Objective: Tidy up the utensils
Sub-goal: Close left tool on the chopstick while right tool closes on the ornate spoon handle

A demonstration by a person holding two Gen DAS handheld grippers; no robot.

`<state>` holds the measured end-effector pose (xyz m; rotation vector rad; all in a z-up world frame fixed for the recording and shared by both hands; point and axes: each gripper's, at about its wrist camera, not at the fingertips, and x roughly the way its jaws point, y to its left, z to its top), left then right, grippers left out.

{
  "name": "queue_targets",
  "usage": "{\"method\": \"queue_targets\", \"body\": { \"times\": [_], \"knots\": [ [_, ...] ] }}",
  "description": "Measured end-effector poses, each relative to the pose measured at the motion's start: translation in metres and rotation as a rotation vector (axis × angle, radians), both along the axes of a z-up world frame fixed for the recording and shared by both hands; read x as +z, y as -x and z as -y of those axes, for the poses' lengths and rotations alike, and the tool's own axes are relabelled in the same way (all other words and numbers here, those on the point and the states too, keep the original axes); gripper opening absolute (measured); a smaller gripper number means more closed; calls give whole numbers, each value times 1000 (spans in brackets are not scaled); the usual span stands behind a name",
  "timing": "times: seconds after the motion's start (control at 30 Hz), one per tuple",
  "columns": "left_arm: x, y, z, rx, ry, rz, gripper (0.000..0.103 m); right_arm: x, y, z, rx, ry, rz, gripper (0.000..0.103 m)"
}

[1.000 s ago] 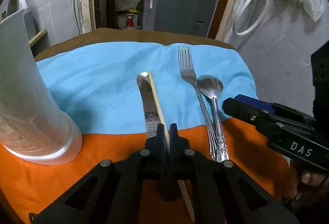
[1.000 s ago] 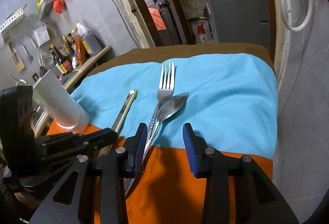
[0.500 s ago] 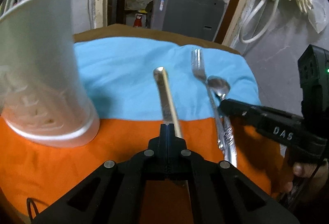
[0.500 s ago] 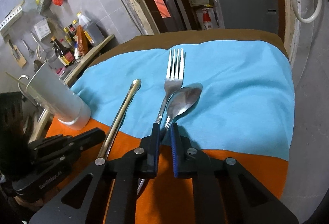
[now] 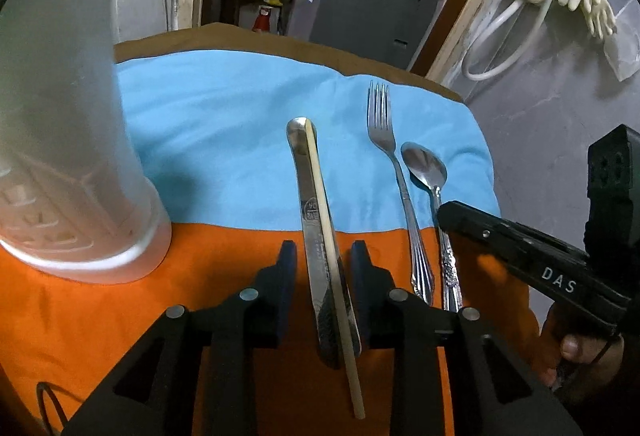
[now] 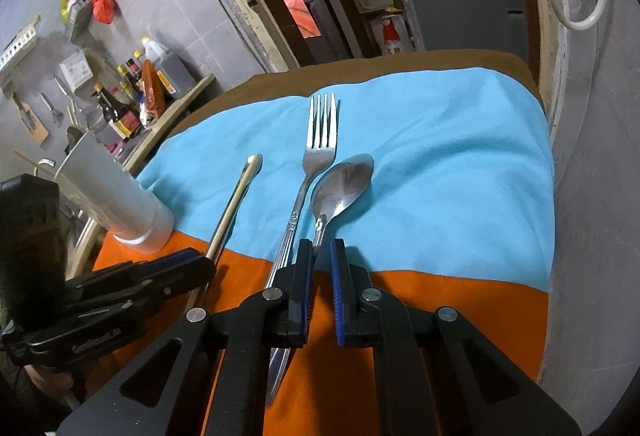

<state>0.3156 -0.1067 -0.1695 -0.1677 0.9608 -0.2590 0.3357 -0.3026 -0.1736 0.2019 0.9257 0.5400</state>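
Note:
A steel knife lies on the cloth with a wooden chopstick along its top. My left gripper is open, its fingers either side of the knife and chopstick. A fork and a spoon lie to the right. In the right wrist view my right gripper is closed narrowly around the spoon handle, beside the fork. The white utensil holder stands at the left and also shows in the right wrist view.
The table is covered by a blue cloth at the back and an orange cloth at the front. A grey wall is close on the right. A shelf with bottles lies past the left edge.
My left gripper has opened from shut on the chopstick; knife and chopstick lie between its fingers. My right gripper closed onto the spoon handle from open a second ago.

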Motion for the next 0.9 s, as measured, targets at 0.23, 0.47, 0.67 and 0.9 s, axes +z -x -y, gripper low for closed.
{"method": "queue_targets", "body": {
  "times": [0.23, 0.47, 0.67, 0.9],
  "knots": [
    [-1, -9, -11, 7, 60, -33, 7, -1, -8, -5, 6, -3, -17, 7],
    [1, 4, -20, 14, 79, -42, 2, -1, -4, -3, 10, 8, -25, 6],
    [3, -3, -24, 20, 89, -90, 3, -2, -12, -6, 20, 1, -49, 8],
    [6, -13, -22, -14, 68, -132, 3, -6, -28, -14, 30, 6, -120, 11]
  ]
}}
